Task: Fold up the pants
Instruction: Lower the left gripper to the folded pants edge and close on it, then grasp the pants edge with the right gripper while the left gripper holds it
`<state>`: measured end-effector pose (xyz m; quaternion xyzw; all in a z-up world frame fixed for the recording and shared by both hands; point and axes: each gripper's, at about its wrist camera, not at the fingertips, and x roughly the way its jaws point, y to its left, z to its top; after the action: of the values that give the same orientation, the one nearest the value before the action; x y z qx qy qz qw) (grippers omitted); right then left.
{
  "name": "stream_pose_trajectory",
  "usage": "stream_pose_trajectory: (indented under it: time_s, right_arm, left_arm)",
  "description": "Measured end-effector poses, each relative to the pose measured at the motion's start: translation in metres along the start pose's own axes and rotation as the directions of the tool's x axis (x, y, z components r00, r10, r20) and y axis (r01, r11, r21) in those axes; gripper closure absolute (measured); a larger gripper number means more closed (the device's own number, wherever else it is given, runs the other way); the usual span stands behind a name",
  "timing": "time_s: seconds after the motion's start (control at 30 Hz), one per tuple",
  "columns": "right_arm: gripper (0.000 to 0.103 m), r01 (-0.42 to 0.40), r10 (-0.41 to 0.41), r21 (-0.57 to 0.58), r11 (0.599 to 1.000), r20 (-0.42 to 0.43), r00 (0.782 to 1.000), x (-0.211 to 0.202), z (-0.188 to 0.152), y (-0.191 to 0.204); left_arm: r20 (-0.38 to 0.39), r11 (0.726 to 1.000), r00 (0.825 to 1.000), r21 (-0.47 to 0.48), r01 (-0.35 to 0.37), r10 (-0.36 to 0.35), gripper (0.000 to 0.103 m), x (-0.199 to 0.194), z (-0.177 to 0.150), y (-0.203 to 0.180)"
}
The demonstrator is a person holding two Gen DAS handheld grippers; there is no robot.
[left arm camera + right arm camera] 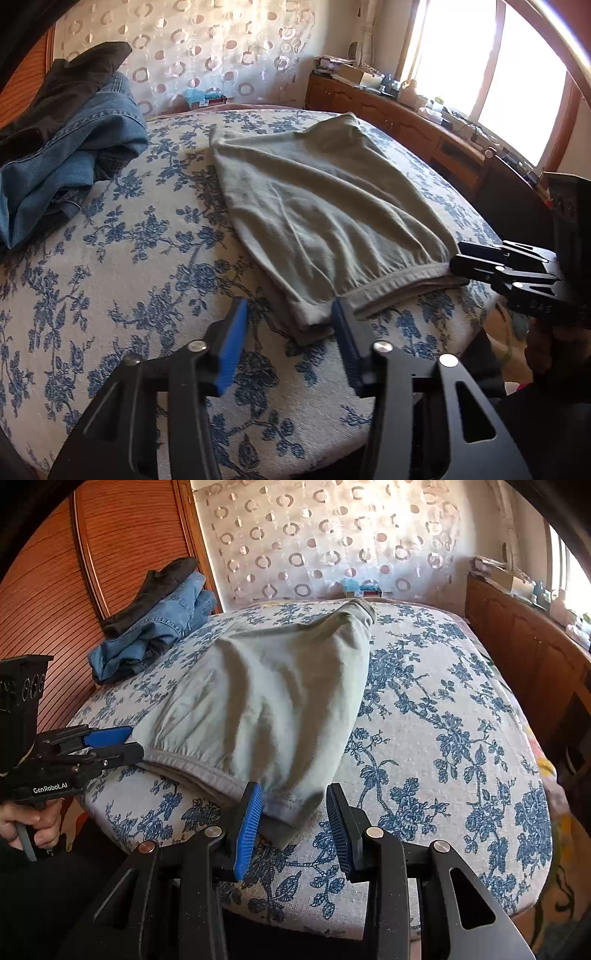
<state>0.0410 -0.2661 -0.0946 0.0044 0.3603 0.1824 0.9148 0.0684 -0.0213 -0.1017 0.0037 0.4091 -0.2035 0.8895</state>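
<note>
Grey-green pants (325,218) lie folded over on the blue-flowered bed, the waistband toward me; they also show in the right wrist view (258,709). My left gripper (290,325) is open, its jaws on either side of the near left corner of the waistband. My right gripper (293,812) is open around the near right corner. Each gripper shows in the other's view: the right one (458,258) at the right end of the waistband, the left one (129,744) at the left end.
A pile of blue jeans (74,155) and a dark garment (70,85) lies at the bed's far left. A wooden sideboard (406,118) with clutter runs along the right under the window. A wooden slatted door (55,590) stands to the left.
</note>
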Motion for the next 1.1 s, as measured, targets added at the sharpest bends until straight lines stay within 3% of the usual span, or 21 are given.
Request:
stream_pose_trajectory:
  time_s: [0.57, 0.7, 0.77, 1.1]
  right_arm:
    - [0.066, -0.009, 0.009, -0.007, 1.000, 0.001, 1.000, 0.004, -0.004, 0.006]
    - [0.086, -0.020, 0.020, -0.019, 1.000, -0.005, 1.000, 0.005, -0.004, 0.007]
    - [0.090, -0.044, 0.044, -0.005, 0.999, -0.003, 0.999, 0.003, -0.003, 0.004]
    - [0.092, -0.111, 0.113, -0.030, 0.993, 0.052, 0.992, -0.024, 0.007, 0.009]
  left_arm:
    - [0.009, 0.999, 0.999, -0.003, 0.048, -0.048, 0.083, -0.001, -0.003, -0.005]
    - [0.021, 0.998, 0.998, -0.008, 0.055, -0.054, 0.093, -0.005, -0.002, -0.002]
    - [0.026, 0.998, 0.998, -0.009, 0.064, -0.064, 0.094, -0.009, -0.003, -0.001]
    - [0.071, 0.997, 0.995, -0.013, 0.073, -0.072, 0.095, -0.038, -0.003, 0.002]
